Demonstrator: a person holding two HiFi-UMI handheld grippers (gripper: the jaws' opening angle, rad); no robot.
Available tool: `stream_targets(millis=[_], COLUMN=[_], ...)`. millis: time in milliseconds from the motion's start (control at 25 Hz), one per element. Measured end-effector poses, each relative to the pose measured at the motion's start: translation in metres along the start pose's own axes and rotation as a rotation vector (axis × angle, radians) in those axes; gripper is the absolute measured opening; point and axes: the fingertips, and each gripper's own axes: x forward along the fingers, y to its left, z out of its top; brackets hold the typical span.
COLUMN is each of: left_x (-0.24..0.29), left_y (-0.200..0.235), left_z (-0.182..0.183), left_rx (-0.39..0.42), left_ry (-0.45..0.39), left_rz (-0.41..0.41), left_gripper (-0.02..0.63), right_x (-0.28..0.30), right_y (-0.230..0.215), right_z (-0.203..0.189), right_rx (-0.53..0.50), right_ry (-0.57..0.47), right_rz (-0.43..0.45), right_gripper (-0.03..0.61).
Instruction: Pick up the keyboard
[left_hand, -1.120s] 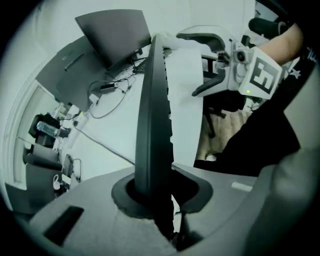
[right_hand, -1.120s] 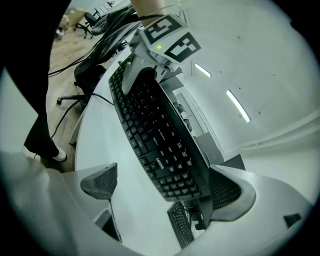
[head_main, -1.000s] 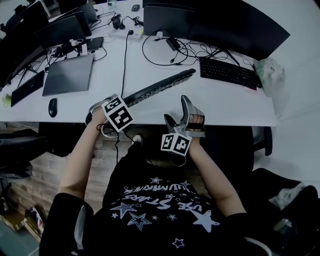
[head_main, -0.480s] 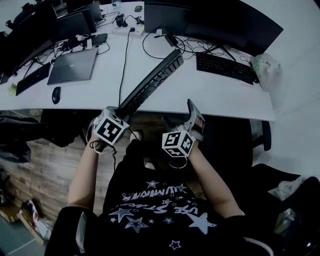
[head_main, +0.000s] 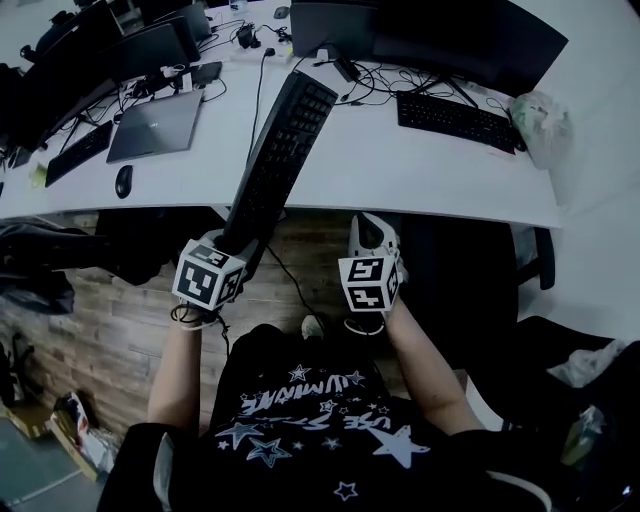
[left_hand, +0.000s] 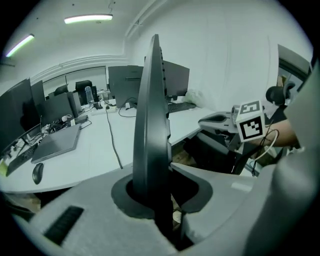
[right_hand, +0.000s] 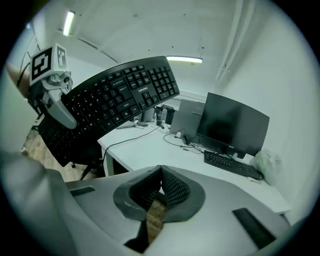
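Observation:
A long black keyboard (head_main: 275, 165) hangs lifted off the white desk (head_main: 420, 175), its near end clamped in my left gripper (head_main: 232, 250). In the left gripper view the keyboard (left_hand: 150, 125) stands edge-on between the pads and rises away from me. The right gripper view shows the same keyboard (right_hand: 115, 102) tilted in the air at upper left, keys facing the camera. My right gripper (head_main: 372, 238) hovers below the desk's front edge, to the right of the keyboard, jaws shut with nothing between them (right_hand: 159, 192). It also shows from the side as the right gripper (left_hand: 220, 120) in the left gripper view.
On the desk stand several dark monitors (head_main: 430, 40), a second black keyboard (head_main: 455, 122), a closed laptop (head_main: 155, 125), a mouse (head_main: 124, 181), cables (head_main: 258, 95) and a crumpled bag (head_main: 540, 128). Wooden floor (head_main: 100, 330) lies below. A chair (head_main: 470, 290) sits at right.
The left gripper has drawn back off the desk toward the body, swinging the keyboard so it points away. The right gripper's jaws have gone from open to shut and rolled.

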Motion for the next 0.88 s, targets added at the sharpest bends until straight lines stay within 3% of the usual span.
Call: stream_targets(millis=[160, 560, 880], left_x=[-0.007, -0.05, -0.087], left_y=[-0.007, -0.017, -0.037], left_z=[-0.007, -0.055, -0.107], left_rx=[-0.024, -0.064, -0.096], left_ry=[-0.043, -0.084, -0.101], left_rz=[-0.015, -0.052, -0.095], left_gripper=[0.081, 0.081, 0.081], right_x=[-0.007, -0.051, -0.109], right_y=[0.016, 0.063, 0.105], right_z=[-0.007, -0.018, -0.023], right_rx=[0.069, 0.133, 0.123], right_ry=[0.001, 0.055, 0.063], right_rz=[0.08, 0.049, 0.022], right_gripper=[0.008, 0.006, 0.006])
